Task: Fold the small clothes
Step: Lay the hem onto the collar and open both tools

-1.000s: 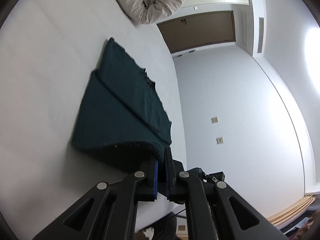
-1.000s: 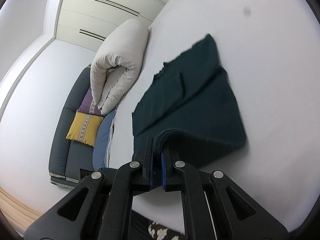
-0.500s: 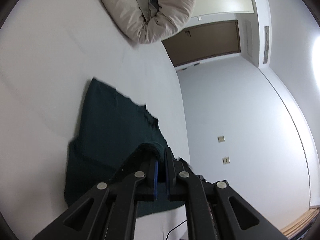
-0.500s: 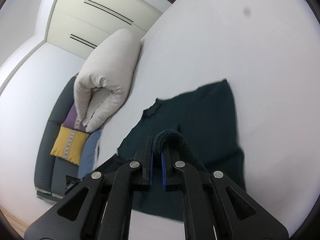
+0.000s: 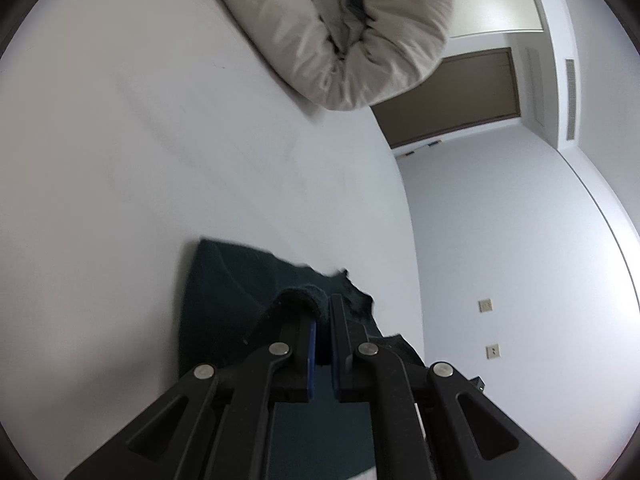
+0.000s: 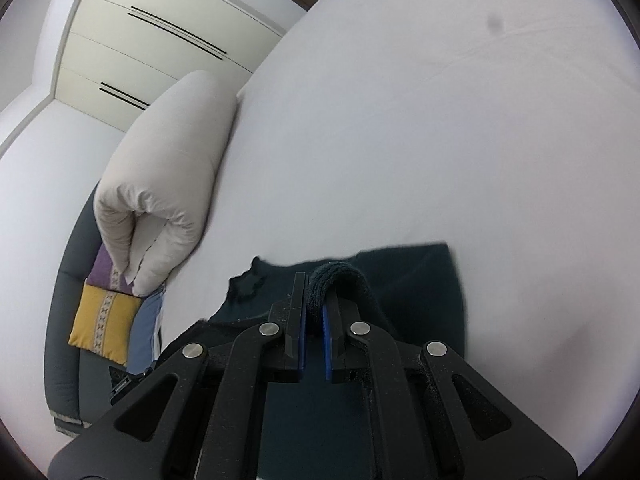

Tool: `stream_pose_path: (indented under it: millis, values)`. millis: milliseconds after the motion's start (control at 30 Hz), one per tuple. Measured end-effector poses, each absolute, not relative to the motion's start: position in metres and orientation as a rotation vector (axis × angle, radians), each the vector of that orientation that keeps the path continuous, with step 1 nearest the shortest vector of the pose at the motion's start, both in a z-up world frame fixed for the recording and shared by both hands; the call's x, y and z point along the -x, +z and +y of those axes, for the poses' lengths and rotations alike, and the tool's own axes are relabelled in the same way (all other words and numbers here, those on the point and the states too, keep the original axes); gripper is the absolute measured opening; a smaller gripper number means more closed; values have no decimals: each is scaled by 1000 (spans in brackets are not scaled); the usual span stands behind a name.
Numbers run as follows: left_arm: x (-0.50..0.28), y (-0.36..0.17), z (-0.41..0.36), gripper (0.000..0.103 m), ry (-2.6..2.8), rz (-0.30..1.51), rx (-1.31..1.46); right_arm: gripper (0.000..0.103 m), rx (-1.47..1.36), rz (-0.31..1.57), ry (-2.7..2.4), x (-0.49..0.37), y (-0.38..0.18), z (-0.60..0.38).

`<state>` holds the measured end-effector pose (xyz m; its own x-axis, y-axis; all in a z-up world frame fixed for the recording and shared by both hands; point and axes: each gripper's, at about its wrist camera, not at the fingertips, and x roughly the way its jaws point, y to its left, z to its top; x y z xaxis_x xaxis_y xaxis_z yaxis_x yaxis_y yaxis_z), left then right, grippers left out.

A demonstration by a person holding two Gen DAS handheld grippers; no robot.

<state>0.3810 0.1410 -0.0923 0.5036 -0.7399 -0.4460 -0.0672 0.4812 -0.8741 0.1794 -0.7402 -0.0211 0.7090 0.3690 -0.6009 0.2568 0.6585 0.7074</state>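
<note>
A dark green garment (image 5: 224, 304) lies on the white bed (image 5: 140, 184), partly folded over itself. My left gripper (image 5: 322, 312) is shut on one corner of its hem, which bulges over the left finger. My right gripper (image 6: 314, 300) is shut on the other corner (image 6: 340, 276), which drapes over the right finger. Both held corners hang above the garment's far part, near its ragged neckline (image 6: 248, 284). The cloth (image 6: 424, 284) under the fingers is hidden.
A rolled beige duvet (image 5: 344, 28) lies at the head of the bed, and also shows in the right wrist view (image 6: 168, 176). A grey sofa with yellow and purple cushions (image 6: 100, 320) stands beside the bed. The bed's edge (image 5: 404, 216) borders a wall and a brown door (image 5: 452, 96).
Both grippers have carried the held hem forward over the garment toward the neckline end. The visible flat part of the garment has shrunk and the duvet looks closer.
</note>
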Motion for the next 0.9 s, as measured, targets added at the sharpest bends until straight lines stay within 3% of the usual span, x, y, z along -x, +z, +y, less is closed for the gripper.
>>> stream_pose_path:
  millis: [400,467,500,533,600,667,733,800,900]
  values:
    - [-417,-124,124,8,-421,1036,969,9,-872,856,-6,-229,-60,-744]
    - [-420,-130,123,22,-421,1044,995,9,-853,856,-21,-233,-64,-744]
    - [-420,-133,124,36,-420,1044,1020,9,-857,850,-22,-232,-65,-743]
    - [-419,-133,126,44,-413,1034,1036,10,-858,844,-23,-228,-66,-743]
    - [-417,-131,130,50,-415,998,1059,12,-857,832,-30,-227,-66,-740]
    - [-416,-127,132,55,-417,988,1067,21,-852,824,-48,-222,-66,-744]
    - [-415,-122,135,55,-425,970,1073,45,-868,793,-77,-215,-63,-748]
    - [-412,-114,139,58,-433,942,1082,50,-879,766,-104,-207,-60,-753]
    - [-408,-102,145,65,-431,909,1079,50,-850,760,-111,-196,-49,-752]
